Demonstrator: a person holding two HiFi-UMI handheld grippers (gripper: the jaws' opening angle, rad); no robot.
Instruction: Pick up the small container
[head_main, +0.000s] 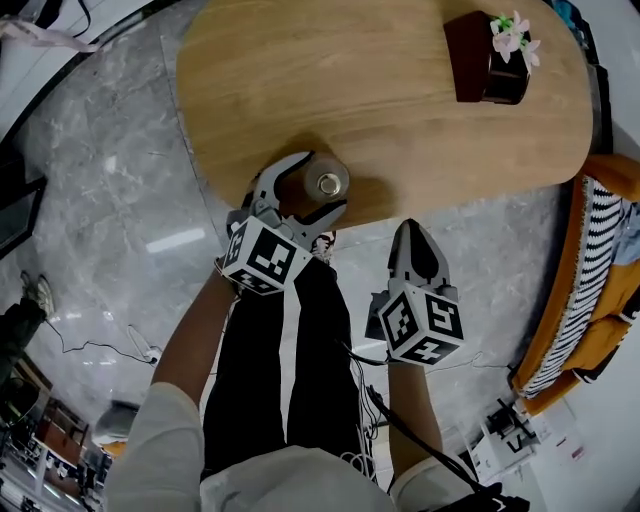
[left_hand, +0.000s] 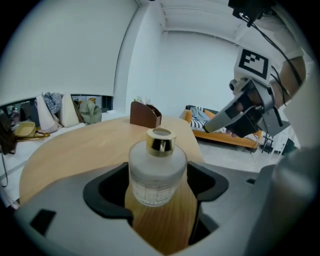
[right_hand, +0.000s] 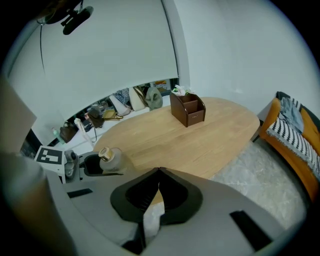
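The small container is a frosted glass bottle (head_main: 322, 183) with a gold cap, upright near the front edge of the oval wooden table (head_main: 380, 90). My left gripper (head_main: 306, 192) is open, one jaw on each side of the bottle. In the left gripper view the bottle (left_hand: 157, 170) fills the gap of that gripper (left_hand: 159, 189), with dark space showing between it and each pad. My right gripper (head_main: 415, 232) is shut and empty, off the table's front edge over the floor. The right gripper view shows its jaws (right_hand: 159, 171) meeting, with the bottle (right_hand: 110, 159) to the left.
A brown wooden box (head_main: 485, 60) with small flowers stands at the table's far right. An orange couch with a striped blanket (head_main: 590, 290) lies to the right. The person's legs in black trousers (head_main: 290, 360) are below the table edge. Cables trail on the marble floor.
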